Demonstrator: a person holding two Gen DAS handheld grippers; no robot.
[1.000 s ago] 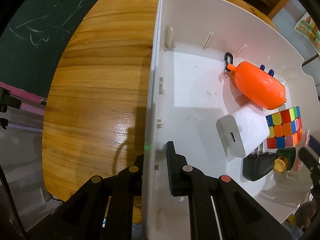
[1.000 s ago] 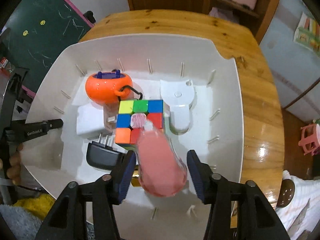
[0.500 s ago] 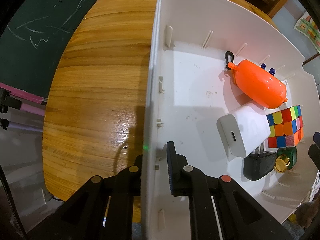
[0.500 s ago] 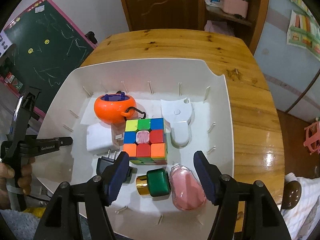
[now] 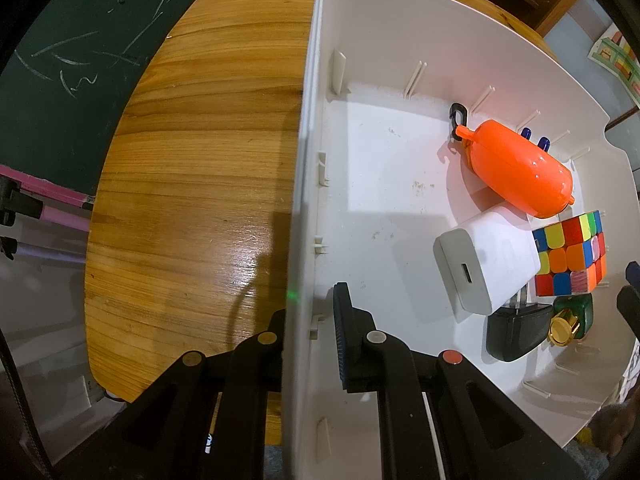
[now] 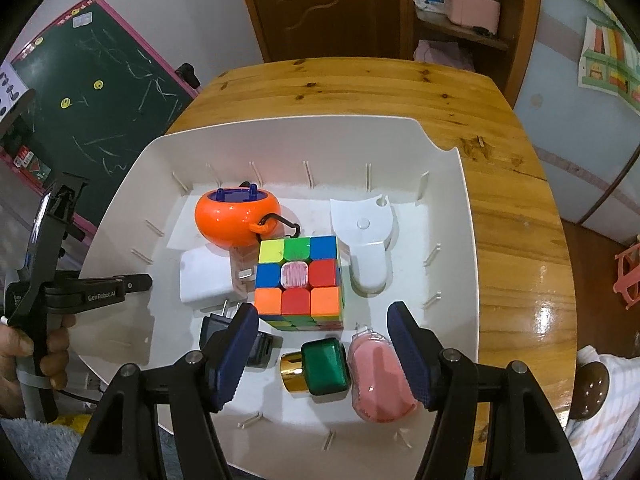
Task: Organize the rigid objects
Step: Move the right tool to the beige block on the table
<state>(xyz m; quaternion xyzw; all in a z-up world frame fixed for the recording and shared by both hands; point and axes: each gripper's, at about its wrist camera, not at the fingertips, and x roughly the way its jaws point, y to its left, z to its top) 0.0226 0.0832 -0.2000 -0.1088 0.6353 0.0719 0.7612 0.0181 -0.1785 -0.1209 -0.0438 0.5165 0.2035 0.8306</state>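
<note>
My left gripper (image 5: 310, 308) is shut on the left wall of the white tray (image 5: 380, 200), one finger inside and one outside. My right gripper (image 6: 322, 312) hovers open over the tray's (image 6: 120, 208) near side, touching nothing. Below it lie a pink oval case (image 6: 378, 380) and a green bottle with a gold cap (image 6: 320, 366). Further in sit a colour cube (image 6: 300, 280), an orange round case (image 6: 232, 216) with a black clip, a white charger (image 6: 202, 280), a black charger (image 6: 212, 328) and a white plastic piece (image 6: 366, 240).
The tray rests on a round wooden table (image 6: 512, 200) whose bare top runs right of and behind it. A green chalkboard (image 6: 100, 92) stands at the left. A person's hand (image 6: 44, 356) holds the left gripper's handle. A wooden door and shelf are behind.
My right gripper opened and let go of the pink case, which now lies in the tray beside the green bottle; the gripper drew back upward. The left gripper kept its grip.
</note>
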